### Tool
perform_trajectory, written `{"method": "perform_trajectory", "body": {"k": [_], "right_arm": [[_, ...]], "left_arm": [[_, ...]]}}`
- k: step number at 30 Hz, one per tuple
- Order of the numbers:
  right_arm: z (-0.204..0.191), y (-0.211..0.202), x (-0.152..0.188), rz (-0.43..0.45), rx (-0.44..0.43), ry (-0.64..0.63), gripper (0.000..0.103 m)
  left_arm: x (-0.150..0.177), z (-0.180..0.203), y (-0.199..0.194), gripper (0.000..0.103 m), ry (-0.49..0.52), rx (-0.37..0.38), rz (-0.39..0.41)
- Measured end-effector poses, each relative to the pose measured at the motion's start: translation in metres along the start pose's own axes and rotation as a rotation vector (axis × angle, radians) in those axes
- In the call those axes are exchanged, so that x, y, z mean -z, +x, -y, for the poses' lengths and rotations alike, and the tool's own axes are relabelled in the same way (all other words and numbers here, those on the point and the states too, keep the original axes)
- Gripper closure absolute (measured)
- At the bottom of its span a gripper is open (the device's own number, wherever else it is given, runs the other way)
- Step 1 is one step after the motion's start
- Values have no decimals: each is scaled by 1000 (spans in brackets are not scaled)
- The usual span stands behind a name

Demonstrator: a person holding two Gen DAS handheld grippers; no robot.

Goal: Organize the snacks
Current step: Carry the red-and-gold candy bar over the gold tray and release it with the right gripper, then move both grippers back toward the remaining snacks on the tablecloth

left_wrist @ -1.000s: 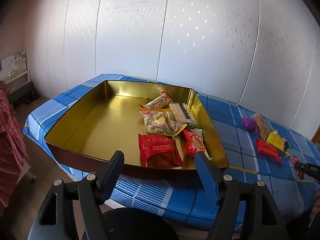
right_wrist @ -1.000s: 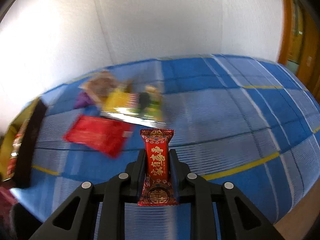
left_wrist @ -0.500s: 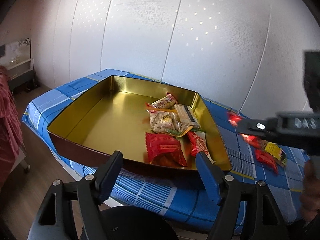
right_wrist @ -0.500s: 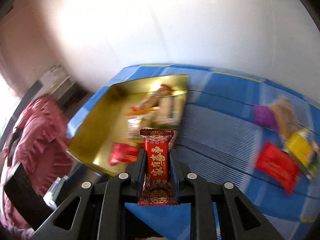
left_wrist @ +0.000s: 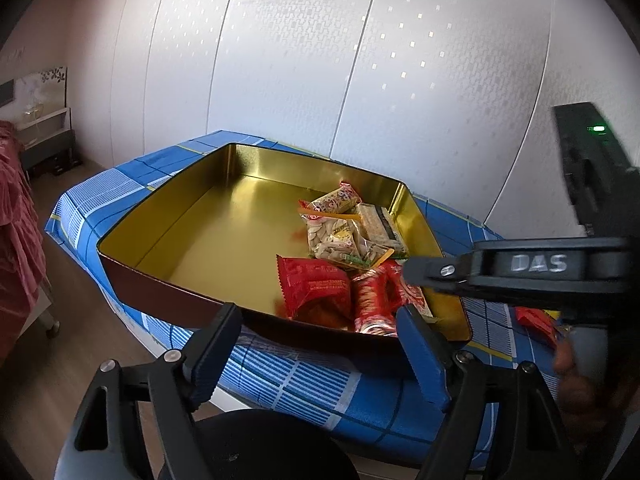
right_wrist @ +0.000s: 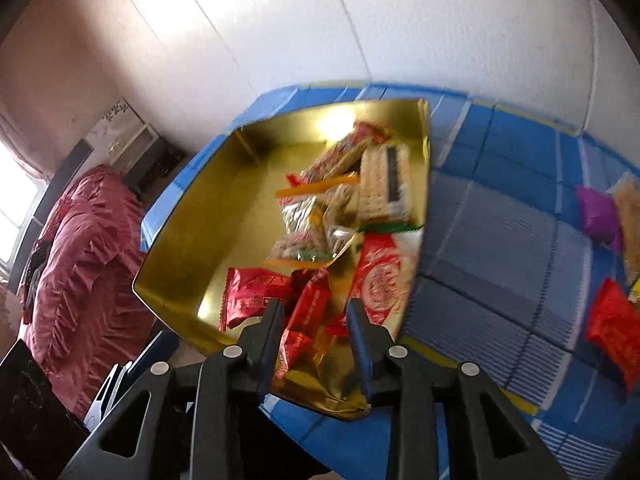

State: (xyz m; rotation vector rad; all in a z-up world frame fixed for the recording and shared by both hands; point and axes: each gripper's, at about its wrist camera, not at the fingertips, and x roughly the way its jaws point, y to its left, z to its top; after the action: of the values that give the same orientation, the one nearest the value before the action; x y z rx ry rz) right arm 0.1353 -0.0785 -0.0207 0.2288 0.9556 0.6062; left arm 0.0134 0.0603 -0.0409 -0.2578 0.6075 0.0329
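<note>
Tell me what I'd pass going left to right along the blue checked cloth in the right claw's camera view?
Gold metal tin → purple foil packet → flat red foil packet.

White panelled wall (left_wrist: 304,80) with small glinting flecks behind; wood-look floor (left_wrist: 60,364) below. Pink ruffled bedspread (right_wrist: 84,260) at left, low shelf unit (left_wrist: 44,140) beyond, bright window (right_wrist: 12,188) at far left.

Black gripper (left_wrist: 320,344), blue pads, "DAS" marking
</note>
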Motion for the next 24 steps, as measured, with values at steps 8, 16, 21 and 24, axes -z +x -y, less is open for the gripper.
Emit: {"method": "perform_trajectory", "body": {"k": [8,16,21,24], "right_arm": [[17,-49,13,109,94,-4,70],[64,-82,39,163,238,59,70],[105,-102,60,175,339,133,70],[130,-112,72,179,380,192,70]], "left_arm": [[0,1,4,23,4,-13,-21],[1,3,5,23,22,-24,-23],[2,6,5,23,44,-28,-24],[3,9,5,23,60,-31,-26]]}}
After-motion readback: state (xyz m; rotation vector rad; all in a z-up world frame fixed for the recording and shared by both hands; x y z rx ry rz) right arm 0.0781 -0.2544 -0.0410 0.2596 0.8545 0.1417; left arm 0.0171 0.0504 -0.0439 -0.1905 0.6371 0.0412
